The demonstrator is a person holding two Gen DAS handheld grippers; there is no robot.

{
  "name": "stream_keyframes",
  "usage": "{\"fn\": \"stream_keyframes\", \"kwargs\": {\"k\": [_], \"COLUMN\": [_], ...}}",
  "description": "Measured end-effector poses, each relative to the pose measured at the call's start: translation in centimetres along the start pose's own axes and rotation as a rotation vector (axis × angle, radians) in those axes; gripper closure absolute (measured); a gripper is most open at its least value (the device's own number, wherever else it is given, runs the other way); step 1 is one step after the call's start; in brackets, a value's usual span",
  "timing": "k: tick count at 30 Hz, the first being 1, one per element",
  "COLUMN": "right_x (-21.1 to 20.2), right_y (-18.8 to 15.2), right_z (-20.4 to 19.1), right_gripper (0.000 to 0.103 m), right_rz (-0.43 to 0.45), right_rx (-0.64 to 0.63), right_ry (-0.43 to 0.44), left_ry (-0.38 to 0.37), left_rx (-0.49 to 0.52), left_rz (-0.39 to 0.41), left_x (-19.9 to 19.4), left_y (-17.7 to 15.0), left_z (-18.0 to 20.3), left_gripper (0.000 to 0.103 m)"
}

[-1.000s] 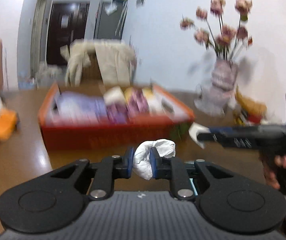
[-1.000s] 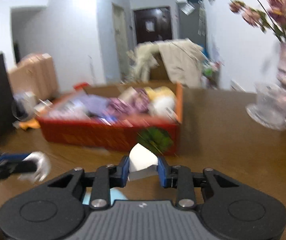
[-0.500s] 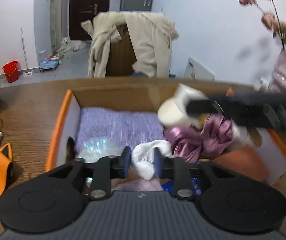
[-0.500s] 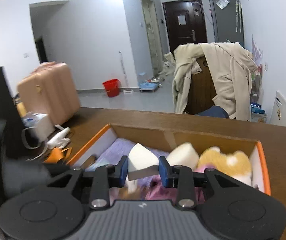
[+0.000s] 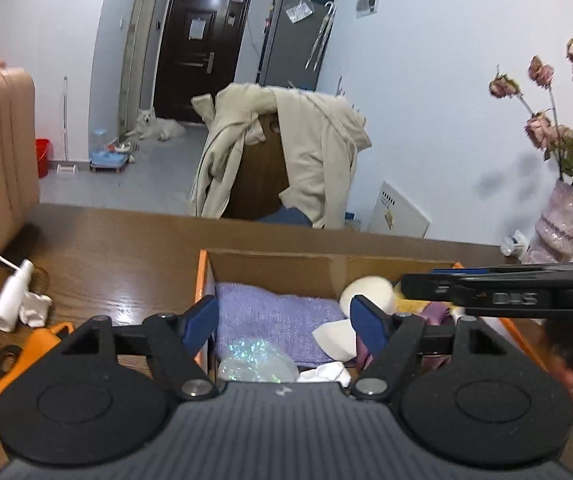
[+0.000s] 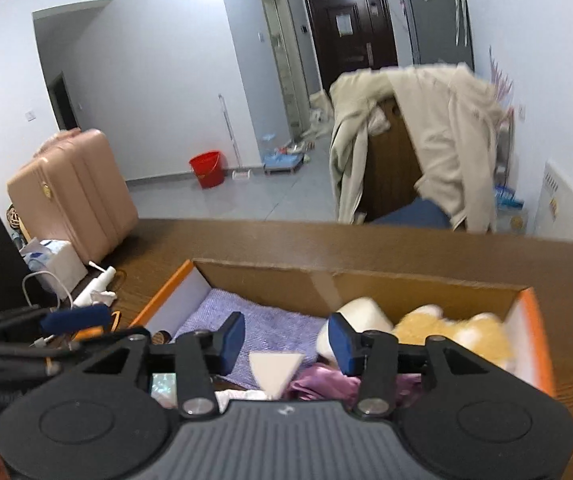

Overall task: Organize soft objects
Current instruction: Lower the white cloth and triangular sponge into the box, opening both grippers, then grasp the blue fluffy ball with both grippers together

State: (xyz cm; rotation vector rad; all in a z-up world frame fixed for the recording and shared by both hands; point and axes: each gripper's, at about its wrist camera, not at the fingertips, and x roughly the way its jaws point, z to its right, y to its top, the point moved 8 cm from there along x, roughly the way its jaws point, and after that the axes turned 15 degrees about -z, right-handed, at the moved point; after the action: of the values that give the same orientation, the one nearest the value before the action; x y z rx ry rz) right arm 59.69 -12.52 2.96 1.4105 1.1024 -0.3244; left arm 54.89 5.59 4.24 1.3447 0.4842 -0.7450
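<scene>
The cardboard box (image 6: pixel 414 286) with orange edges sits on the brown wooden table (image 5: pixel 118 256), crowded with soft things: a knitted purple cloth (image 5: pixel 274 320), a crumpled white sock (image 5: pixel 326 372), a white wedge sponge (image 6: pixel 274 368), a rounded cream sponge (image 5: pixel 366 290), a fuzzy yellow plush (image 6: pixel 454 334) and shiny purple fabric (image 6: pixel 322 386). The left claw (image 5: pixel 284 326) has just been opening and stands wide and empty over the box. The right claw (image 6: pixel 286 344) has also just been opening; the wedge lies loose below its blue pads.
</scene>
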Motion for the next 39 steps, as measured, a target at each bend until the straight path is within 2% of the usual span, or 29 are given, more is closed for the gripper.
{"fn": "stream_keyframes", "kwargs": {"k": [4,9,12,14,17,20,23,27,31,34,39], "right_x": [-6.6,-14.4,-17.5,-18.6,-19.3,-19.5,-19.6,-20.0,-19.9,-18.8,-16.1], "right_y": [-1.8,-6.6,-11.3,-15.1,-21.2,-26.4,-30.2,-32.0,-32.3,-31.9,-30.7], "right_z": [0.4,0.6,0.5,0.0,-0.6,-0.8,-1.0,-0.8,-0.3,0.4,2.4], "right_gripper": [0.050,0.043,0.039,0.039,0.038,0.038,0.038,0.038,0.038,0.038,0.046], "right_rz": [0.058,0.108,0.128,0.129,0.114,0.085,0.063,0.053,0.074,0.070,0.052], "right_rx": [-0.034,-0.090,-0.081,-0.079,-0.030,0.040,0.091,0.101,0.122,0.148,0.226], "right_ry": [-0.038,-0.116,-0.116,-0.102,-0.073,-0.071,-0.026,-0.041,-0.019,-0.013,0.025], "left_ry": [0.005,0.023,0.029,-0.003,-0.050,-0.060,-0.086,-0.062,-0.087,-0.123,-0.186], "left_rx": [0.055,0.138,0.158,0.158,0.169,0.166,0.174,0.183,0.186,0.192,0.215], "left_rz": [0.038,0.069,0.082,0.080,0.049,0.019,-0.015,-0.015,-0.011,-0.043,-0.093], "left_x": [-4.1,-9.1,-11.8,-13.1,-14.6,-15.6,-16.3,-16.8,-16.6,-14.8,-10.3], "left_y": [-0.6,-3.8,-7.7,-11.1,-16.6,-21.3,-24.6,-25.2,-25.0,-24.8,-23.6], "left_z": [1.5,4.5,6.1,7.2,9.2,10.5,11.5,12.1,13.0,14.0,15.7], "left_gripper": [0.023,0.020,0.017,0.014,0.014,0.013,0.013,0.013,0.013,0.013,0.015]}}
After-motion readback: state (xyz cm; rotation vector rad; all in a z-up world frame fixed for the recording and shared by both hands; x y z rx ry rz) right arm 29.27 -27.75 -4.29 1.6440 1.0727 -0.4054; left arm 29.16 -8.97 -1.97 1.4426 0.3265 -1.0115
